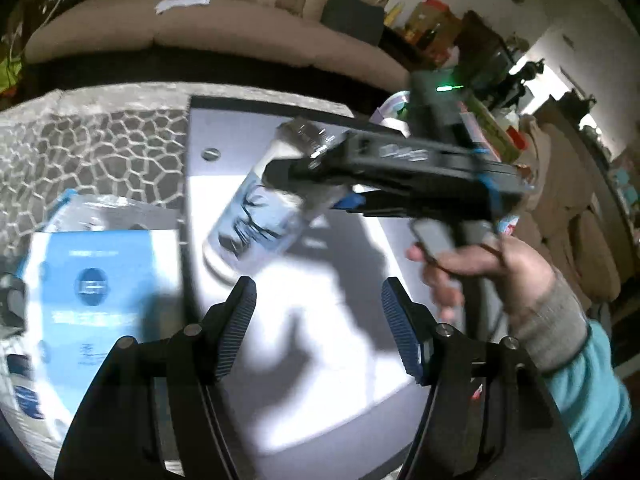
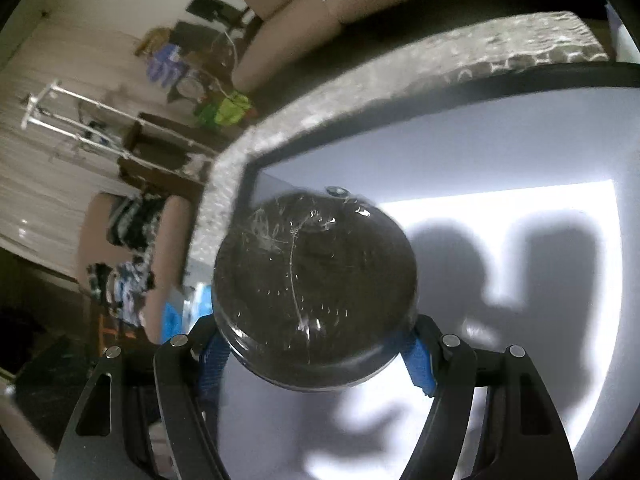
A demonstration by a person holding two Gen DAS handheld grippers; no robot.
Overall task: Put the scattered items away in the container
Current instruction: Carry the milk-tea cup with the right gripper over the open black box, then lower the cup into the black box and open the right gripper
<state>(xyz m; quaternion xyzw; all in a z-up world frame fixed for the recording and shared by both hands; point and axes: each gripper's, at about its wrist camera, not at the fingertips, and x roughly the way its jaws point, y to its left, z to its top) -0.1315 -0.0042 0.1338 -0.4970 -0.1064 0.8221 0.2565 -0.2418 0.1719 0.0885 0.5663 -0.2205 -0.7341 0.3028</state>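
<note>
My right gripper [image 2: 316, 344] is shut on a shrink-wrapped can [image 2: 316, 296] with a dark cap; its top end fills the right wrist view. In the left wrist view the same can [image 1: 264, 208], white and pale blue with dark print, hangs tilted above the floor of a grey container [image 1: 304, 360], clamped by the right gripper [image 1: 320, 184] coming in from the right. My left gripper [image 1: 318, 320] is open and empty, low over the container's near side. A blue and white box [image 1: 96, 292] lies left of the container.
The container [image 2: 520, 140] has a dark rim and sits on a table with a grey pebble-pattern cloth [image 1: 92, 152]. A beige sofa [image 1: 200, 32] stands behind it. Cluttered shelves and furniture [image 1: 500, 92] are at the right.
</note>
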